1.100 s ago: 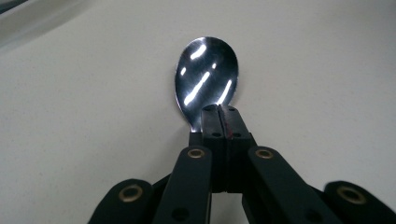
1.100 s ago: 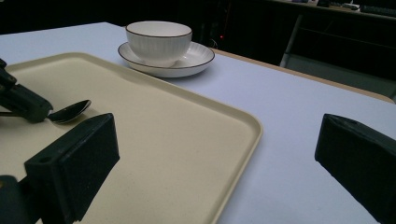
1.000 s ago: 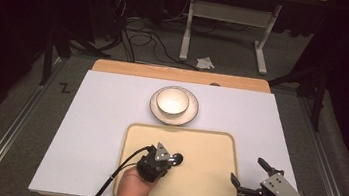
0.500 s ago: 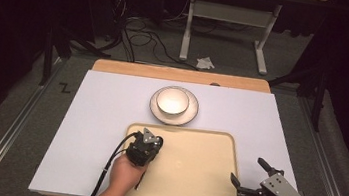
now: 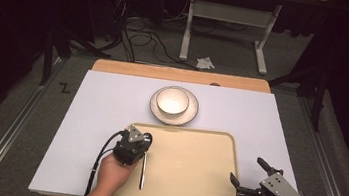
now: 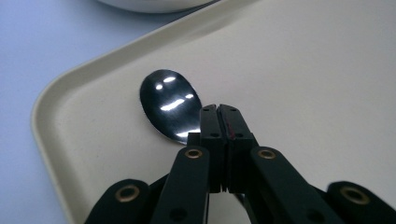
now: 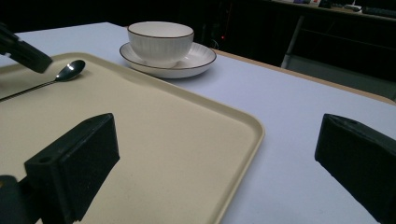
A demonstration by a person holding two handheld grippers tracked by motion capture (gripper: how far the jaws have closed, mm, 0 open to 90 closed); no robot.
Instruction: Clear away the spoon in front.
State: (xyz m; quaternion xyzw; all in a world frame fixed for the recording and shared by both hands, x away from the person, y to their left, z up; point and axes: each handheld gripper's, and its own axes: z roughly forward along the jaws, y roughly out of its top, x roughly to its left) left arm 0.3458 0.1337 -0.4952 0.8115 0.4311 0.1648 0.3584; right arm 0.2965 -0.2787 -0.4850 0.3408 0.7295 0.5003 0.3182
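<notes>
Two grippers are mine. Left gripper has its jaws pressed together on the neck of the spoon, whose bowl rests near the tray's ten o'clock corner. Right gripper has jaws wide apart, gripping nothing, at the tray's four o'clock edge. One spoon, one tray, one bowl on one saucer at twelve o'clock. Both forearms enter from six o'clock.
</notes>
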